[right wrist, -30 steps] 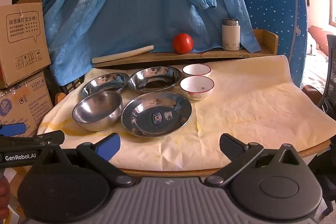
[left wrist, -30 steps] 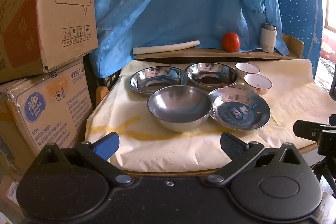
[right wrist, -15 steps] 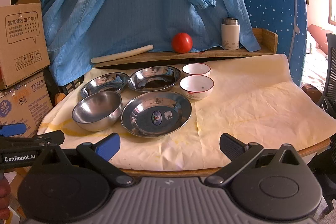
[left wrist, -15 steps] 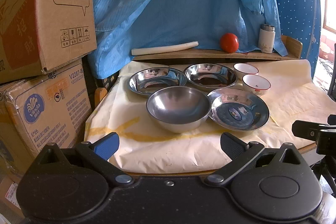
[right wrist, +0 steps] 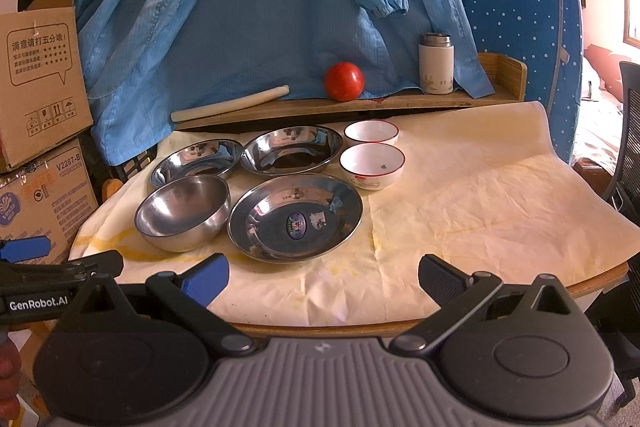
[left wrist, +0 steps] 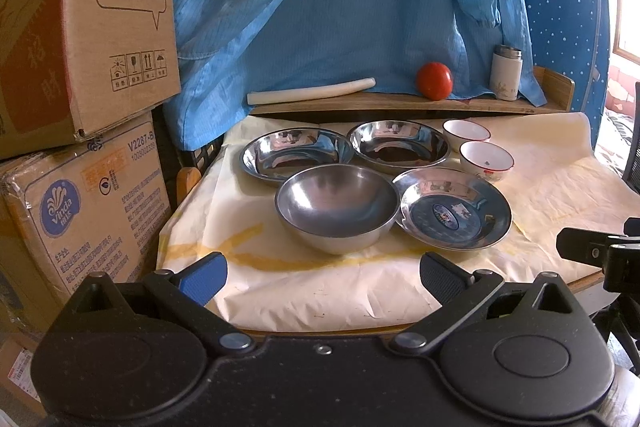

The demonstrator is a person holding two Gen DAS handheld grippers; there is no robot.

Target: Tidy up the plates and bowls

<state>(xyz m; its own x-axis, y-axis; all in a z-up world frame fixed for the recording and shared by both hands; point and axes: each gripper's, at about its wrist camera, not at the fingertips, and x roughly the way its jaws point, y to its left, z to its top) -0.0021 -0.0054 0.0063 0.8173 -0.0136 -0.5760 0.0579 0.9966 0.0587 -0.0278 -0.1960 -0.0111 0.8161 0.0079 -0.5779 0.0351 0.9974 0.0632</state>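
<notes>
On the paper-covered table (left wrist: 560, 195) (right wrist: 500, 211) stand a deep steel bowl (left wrist: 337, 207) (right wrist: 184, 213), a steel plate with a sticker (left wrist: 454, 213) (right wrist: 296, 223), two more steel plates behind them (left wrist: 296, 155) (left wrist: 400, 145) (right wrist: 196, 159) (right wrist: 292, 155), and two white red-rimmed bowls (left wrist: 486, 159) (left wrist: 466, 133) (right wrist: 372, 165) (right wrist: 371, 131). My left gripper (left wrist: 322, 273) is open, short of the table's front edge, facing the deep bowl. My right gripper (right wrist: 322, 273) is open too, just in front of the stickered plate, nothing between its fingers.
A wooden shelf (right wrist: 400, 101) at the back carries a tomato (right wrist: 344, 81), a white flask (right wrist: 436, 63) and a pale roll (right wrist: 230, 105). Blue cloth hangs behind. Cardboard boxes (left wrist: 80, 75) stack at the left. A chair (right wrist: 628, 147) stands at the right.
Both views have shifted only slightly; the left view has drifted a little, the dishes have not moved and both grippers stay open.
</notes>
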